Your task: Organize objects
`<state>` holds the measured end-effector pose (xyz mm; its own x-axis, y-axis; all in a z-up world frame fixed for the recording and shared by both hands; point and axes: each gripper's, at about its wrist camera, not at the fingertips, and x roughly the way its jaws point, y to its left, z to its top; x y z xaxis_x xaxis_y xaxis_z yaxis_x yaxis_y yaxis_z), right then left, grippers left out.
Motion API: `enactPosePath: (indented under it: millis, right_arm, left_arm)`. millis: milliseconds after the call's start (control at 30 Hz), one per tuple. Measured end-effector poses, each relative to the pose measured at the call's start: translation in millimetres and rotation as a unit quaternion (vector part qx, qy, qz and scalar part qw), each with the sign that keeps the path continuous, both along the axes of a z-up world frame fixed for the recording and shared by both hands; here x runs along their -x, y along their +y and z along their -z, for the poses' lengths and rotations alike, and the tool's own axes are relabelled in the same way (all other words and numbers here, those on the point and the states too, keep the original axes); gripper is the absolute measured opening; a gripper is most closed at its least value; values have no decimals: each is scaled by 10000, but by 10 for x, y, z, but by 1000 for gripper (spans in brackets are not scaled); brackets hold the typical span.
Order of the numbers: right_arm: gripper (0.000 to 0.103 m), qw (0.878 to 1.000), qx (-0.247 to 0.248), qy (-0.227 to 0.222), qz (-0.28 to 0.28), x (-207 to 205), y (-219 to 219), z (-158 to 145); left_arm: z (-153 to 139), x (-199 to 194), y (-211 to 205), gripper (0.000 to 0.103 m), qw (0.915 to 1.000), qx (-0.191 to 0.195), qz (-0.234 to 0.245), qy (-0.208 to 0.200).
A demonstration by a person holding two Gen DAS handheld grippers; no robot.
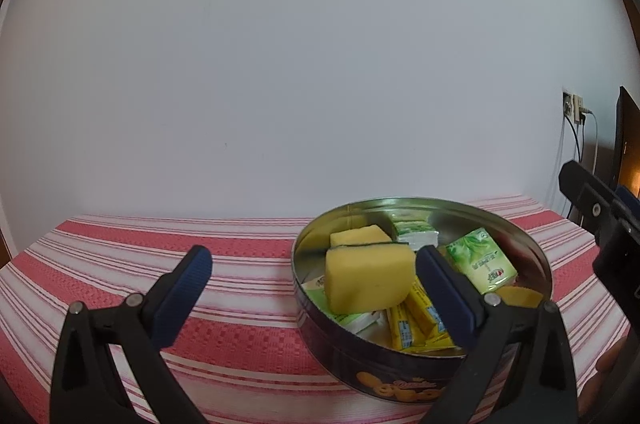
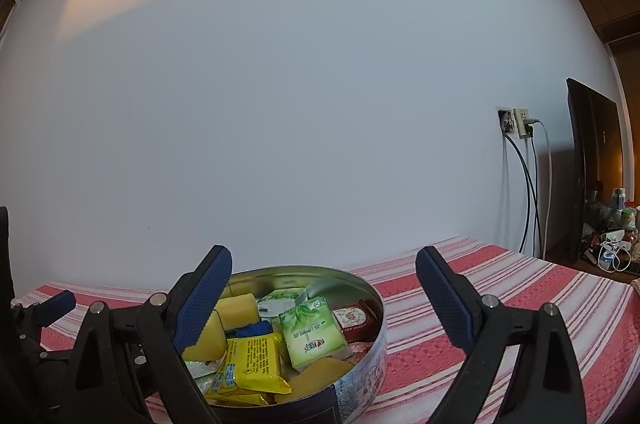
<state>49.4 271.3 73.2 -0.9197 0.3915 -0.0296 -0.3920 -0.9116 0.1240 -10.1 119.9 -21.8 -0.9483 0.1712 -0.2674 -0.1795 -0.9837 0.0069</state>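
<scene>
A round dark-blue cookie tin [image 1: 400, 380] stands on the red-and-white striped cloth [image 1: 160, 248]. It holds yellow sponges [image 1: 368, 284], green tissue packs [image 1: 482, 262] and yellow packets [image 1: 416, 320]. My left gripper [image 1: 316, 288] is open and empty, its right finger over the tin's inside. In the right wrist view the tin [image 2: 360, 388] sits low and left with a green pack [image 2: 312, 332], a yellow packet [image 2: 252, 364] and a red box [image 2: 356, 316]. My right gripper [image 2: 324, 298] is open and empty above the tin's right part.
A white wall stands close behind the table. A wall socket with hanging cables [image 2: 520, 128] and a dark monitor [image 2: 596, 160] are at the right, with clutter beyond. The right gripper's body [image 1: 600, 216] shows at the right edge of the left wrist view.
</scene>
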Motion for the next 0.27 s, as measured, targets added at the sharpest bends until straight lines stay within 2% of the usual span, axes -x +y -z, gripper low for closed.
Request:
enactPosePath:
  millis: [267]
  right_arm:
    - [95, 10000, 13, -23, 41, 19, -61, -13]
  left_arm:
    - [-3, 23, -8, 103, 10000, 23, 0, -59]
